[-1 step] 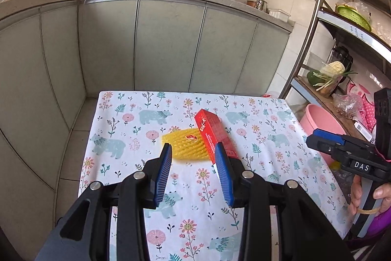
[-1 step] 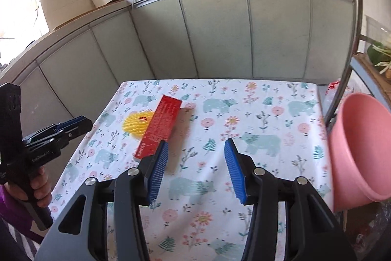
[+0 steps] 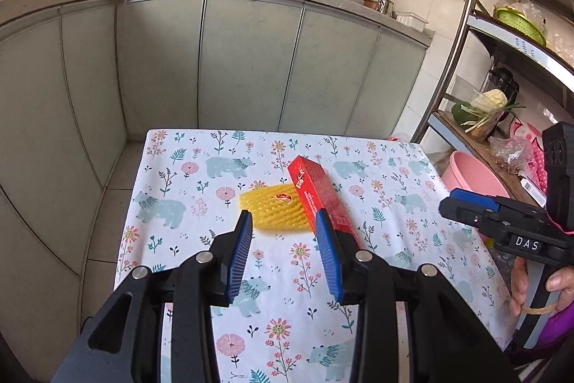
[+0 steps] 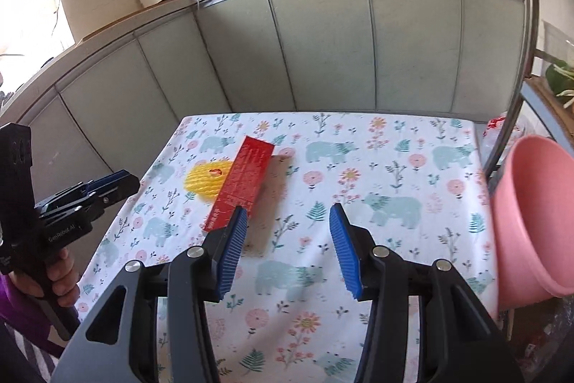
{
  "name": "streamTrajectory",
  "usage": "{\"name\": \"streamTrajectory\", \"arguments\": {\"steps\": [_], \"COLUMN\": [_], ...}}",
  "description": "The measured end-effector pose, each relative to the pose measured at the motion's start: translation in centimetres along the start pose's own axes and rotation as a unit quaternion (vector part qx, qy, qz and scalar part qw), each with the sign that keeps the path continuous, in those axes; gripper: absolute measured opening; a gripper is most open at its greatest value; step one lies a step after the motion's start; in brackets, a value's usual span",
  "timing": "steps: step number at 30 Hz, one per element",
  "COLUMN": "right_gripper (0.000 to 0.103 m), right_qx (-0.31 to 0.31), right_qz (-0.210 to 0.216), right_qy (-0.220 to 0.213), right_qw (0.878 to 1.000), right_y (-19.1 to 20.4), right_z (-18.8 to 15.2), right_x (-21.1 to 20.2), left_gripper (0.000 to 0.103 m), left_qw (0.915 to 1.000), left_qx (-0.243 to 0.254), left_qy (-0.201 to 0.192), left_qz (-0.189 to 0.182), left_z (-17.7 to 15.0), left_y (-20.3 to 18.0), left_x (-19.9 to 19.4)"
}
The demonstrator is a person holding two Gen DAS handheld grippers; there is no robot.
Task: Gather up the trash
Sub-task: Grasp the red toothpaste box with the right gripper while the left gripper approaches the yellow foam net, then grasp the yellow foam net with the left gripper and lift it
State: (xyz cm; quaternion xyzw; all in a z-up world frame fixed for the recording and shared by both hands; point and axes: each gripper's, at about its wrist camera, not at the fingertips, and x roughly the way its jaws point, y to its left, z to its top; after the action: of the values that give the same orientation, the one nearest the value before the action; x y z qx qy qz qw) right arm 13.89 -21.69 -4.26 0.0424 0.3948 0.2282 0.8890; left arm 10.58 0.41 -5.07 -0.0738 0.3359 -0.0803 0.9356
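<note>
- Both pairs of jaws are held apart with nothing between them: the left gripper (image 3: 283, 232) is poised above the near part of the table, and the right gripper (image 4: 288, 228) is held likewise, further right.
- 2 pieces of trash are seen on the floral tablecloth (image 3: 387, 196): a yellow foam net (image 3: 272, 207) and a red carton (image 3: 319, 192), the carton lying with its long left edge over the net's right side.
- The left gripper is lined up with the net, probably so that the soft mesh can be pinched without the carton being disturbed.
- A pink basin (image 4: 531, 214) is placed just beside the table's right edge, on the right gripper's side; it is judged to be the likely bin, though this cannot be confirmed.
- Neither piece is yet touched, so collection is judged not yet begun.
- Because of the overlap, the carton may be dragged along if the net is lifted first.
</note>
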Motion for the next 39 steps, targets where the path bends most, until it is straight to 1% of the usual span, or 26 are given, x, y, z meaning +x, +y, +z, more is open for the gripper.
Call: {"name": "streamTrajectory", "arguments": {"steps": [1, 3, 6, 11, 14, 20, 23, 24, 25, 26, 30, 33, 35, 39], "right_gripper": [0.049, 0.059, 0.06, 0.06, 0.06, 0.06, 0.06, 0.059, 0.057, 0.044, 0.044, 0.044, 0.044, 0.044], "right_qx": [0.002, 0.008, 0.02, 0.034, 0.03, 0.019, 0.025, 0.028, 0.03, 0.028, 0.02, 0.006, -0.002, -0.011], "right_qz": [0.007, 0.016, 0.029, 0.033, 0.034, 0.014, 0.015, 0.016, 0.019, 0.021, 0.015, -0.003, -0.018, -0.052], "right_qy": [0.01, 0.022, 0.044, 0.07, 0.083, 0.093, 0.098, 0.098, 0.097, 0.097, 0.079, 0.061, 0.051, 0.039], "right_qw": [1.0, 1.0, 0.998, 0.996, 0.996, 0.995, 0.995, 0.995, 0.995, 0.995, 0.997, 0.998, 0.999, 0.998], "right_y": [0.4, 1.0, 1.7, 2.6, 3.4, 4.3, 4.2, 4.1, 3.9, 3.8, 3.2, 2.5, 2.0, 0.4], "right_z": [0.1, 0.3, 0.7, 1.1, 1.1, 1.0, 0.9, 0.8, 0.8, 0.7, 0.7, 0.6, 0.4, -0.6], "right_x": [0.8, 2.0, 4.0, 6.9, 8.3, 10.6, 11.2, 11.2, 11.1, 11.0, 9.6, 7.6, 6.3, 3.8], "left_gripper": [0.036, 0.036, 0.036, 0.036, 0.036, 0.036, 0.036, 0.036, 0.036, 0.036, 0.036, 0.036, 0.036, 0.036], "left_qw": [1.0, 1.0, 1.0, 0.9999, 0.9999, 0.9998, 0.9997, 0.9997, 0.9996, 0.9996, 0.9992, 0.9989, 0.9987, 0.998], "left_qx": [-0.001, -0.002, -0.004, -0.011, -0.014, -0.019, -0.02, -0.021, -0.022, -0.023, -0.028, -0.031, -0.029, -0.035], "left_qy": [0.001, 0.003, 0.005, 0.007, 0.008, 0.01, 0.012, 0.014, 0.016, 0.018, 0.03, 0.037, 0.041, 0.052], "left_qz": [0.0, 0.001, 0.003, 0.001, 0.0, 0.001, 0.002, 0.002, 0.002, 0.002, 0.002, -0.001, 0.005, 0.006], "left_z": [-0.2, -0.4, -0.7, -1.2, -1.3, -1.2, -1.1, -1.1, -1.1, -1.1, -0.9, -0.6, -0.3, 0.4], "left_y": [0.1, 0.3, 0.8, 1.5, 1.8, 2.2, 2.2, 2.3, 2.3, 2.4, 2.6, 2.5, 2.5, 2.7], "left_x": [0.0, 0.1, 0.1, 0.2, 0.3, 0.9, 1.4, 1.6, 1.8, 2.0, 3.3, 4.3, 5.1, 6.8]}}
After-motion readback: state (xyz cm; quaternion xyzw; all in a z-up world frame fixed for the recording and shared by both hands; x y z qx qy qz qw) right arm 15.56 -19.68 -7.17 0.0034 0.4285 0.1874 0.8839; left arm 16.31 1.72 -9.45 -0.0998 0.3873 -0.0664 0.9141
